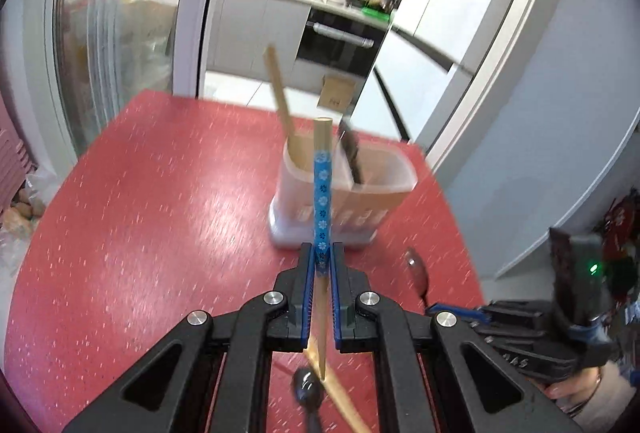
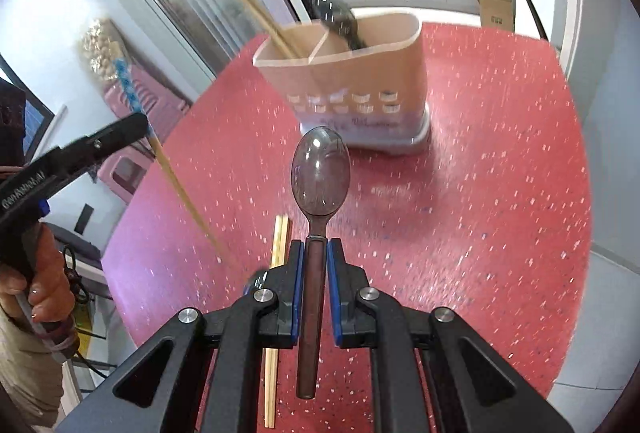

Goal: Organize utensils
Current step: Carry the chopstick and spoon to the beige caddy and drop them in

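Your left gripper (image 1: pixel 321 261) was clamped on one blue-patterned chopstick (image 1: pixel 321 193), held upright just before the holder (image 1: pixel 372 189) on the red table (image 1: pixel 140 213). Your right gripper (image 2: pixel 314 257) was clamped on the handle of one dark spoon (image 2: pixel 320 173), bowl forward, above the table. The two-compartment holder held one pair of chopsticks (image 2: pixel 260 17) on the left and what looked like a blurred dark spoon (image 2: pixel 340 21) on the right. One plain pair (image 2: pixel 276 293) lay on the table.
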`<action>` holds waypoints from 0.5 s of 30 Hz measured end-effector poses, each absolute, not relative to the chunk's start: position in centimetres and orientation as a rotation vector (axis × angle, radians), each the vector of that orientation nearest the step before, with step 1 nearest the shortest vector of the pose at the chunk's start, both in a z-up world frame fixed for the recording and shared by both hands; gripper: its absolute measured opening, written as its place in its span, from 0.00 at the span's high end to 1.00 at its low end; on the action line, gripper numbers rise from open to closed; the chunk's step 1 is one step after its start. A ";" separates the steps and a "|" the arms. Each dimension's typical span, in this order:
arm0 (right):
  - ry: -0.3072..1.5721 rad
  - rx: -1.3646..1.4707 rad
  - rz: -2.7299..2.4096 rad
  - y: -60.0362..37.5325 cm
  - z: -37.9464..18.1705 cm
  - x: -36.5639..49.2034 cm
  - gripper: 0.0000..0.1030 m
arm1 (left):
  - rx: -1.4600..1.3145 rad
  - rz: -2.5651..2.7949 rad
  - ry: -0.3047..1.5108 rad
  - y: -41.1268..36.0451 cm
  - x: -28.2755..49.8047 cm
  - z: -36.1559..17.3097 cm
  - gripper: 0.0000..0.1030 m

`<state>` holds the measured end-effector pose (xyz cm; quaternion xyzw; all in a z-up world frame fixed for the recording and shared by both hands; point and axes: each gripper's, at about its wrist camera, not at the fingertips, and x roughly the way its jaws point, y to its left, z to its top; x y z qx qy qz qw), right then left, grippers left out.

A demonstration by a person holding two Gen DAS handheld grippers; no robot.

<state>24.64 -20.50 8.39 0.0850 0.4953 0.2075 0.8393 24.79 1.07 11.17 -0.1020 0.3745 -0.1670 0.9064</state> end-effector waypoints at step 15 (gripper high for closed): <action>0.921 0.205 0.427 -22.5 14.2 28.8 0.88 | -0.254 -0.364 0.674 0.2 28.1 18.1 0.66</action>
